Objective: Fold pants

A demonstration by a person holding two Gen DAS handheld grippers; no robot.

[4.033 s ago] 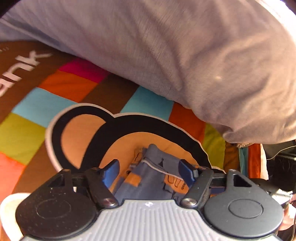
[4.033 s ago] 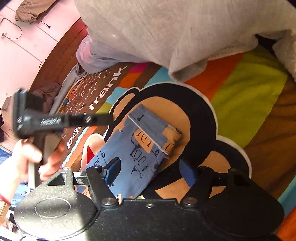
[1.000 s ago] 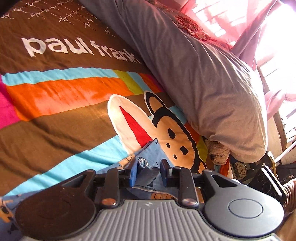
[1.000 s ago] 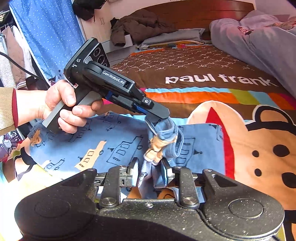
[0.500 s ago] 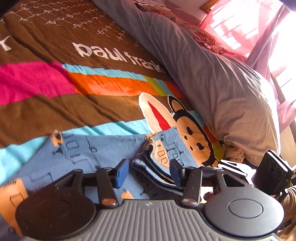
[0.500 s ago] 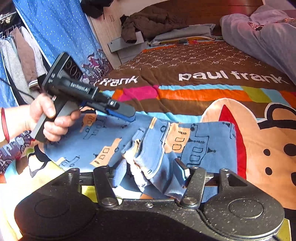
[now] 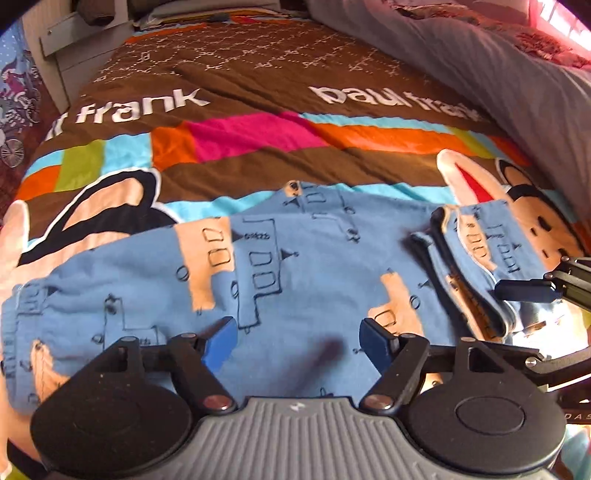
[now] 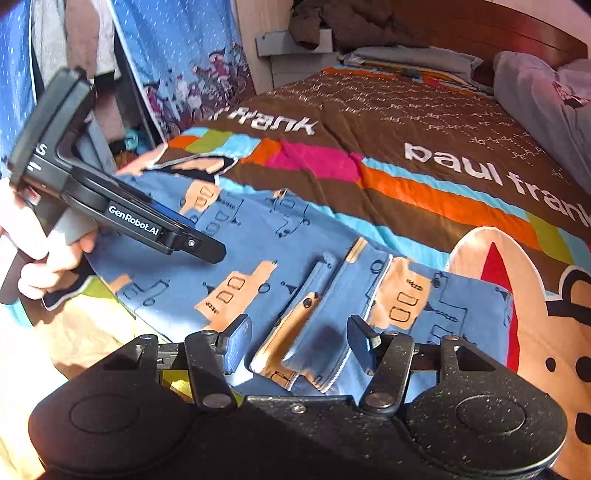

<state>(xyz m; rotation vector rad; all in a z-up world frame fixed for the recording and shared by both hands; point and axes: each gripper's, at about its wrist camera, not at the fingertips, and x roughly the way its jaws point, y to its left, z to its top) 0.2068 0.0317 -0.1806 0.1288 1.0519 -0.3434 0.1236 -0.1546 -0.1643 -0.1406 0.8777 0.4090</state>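
Sunlit and cluttered, the bedroom holds one wide bed (image 7: 258, 66) under a soft brown quilt (image 8: 424, 122) banded in pink, orange, cyan and lime, with white "paul frank" lettering printed twice and a cartoon monkey face (image 7: 532, 206) at its right side. One rumpled grey duvet (image 7: 480, 62) is heaped along the bed's right edge, a dark wooden headboard (image 8: 480, 29) stands behind, and a blue dotted curtain (image 8: 166, 44) hangs at the left. One pair of pants (image 7: 295, 266) lies spread flat across the quilt: matte blue knit cloth printed with tan blocks and thin black line drawings, its cuffed leg ends turned back in layered folds toward the monkey face. Two claws are in view. The left claw (image 7: 297, 341) hovers just above the middle of the pants, its two blue-padded fingers wide apart with nothing between them. The right claw (image 8: 301, 341) is likewise spread, its dark fingers either side of the folded leg ends (image 8: 332, 314) but not pinching them; whether they touch the cloth is unclear. A bare hand (image 8: 40, 266) grips the left device's grey handle.
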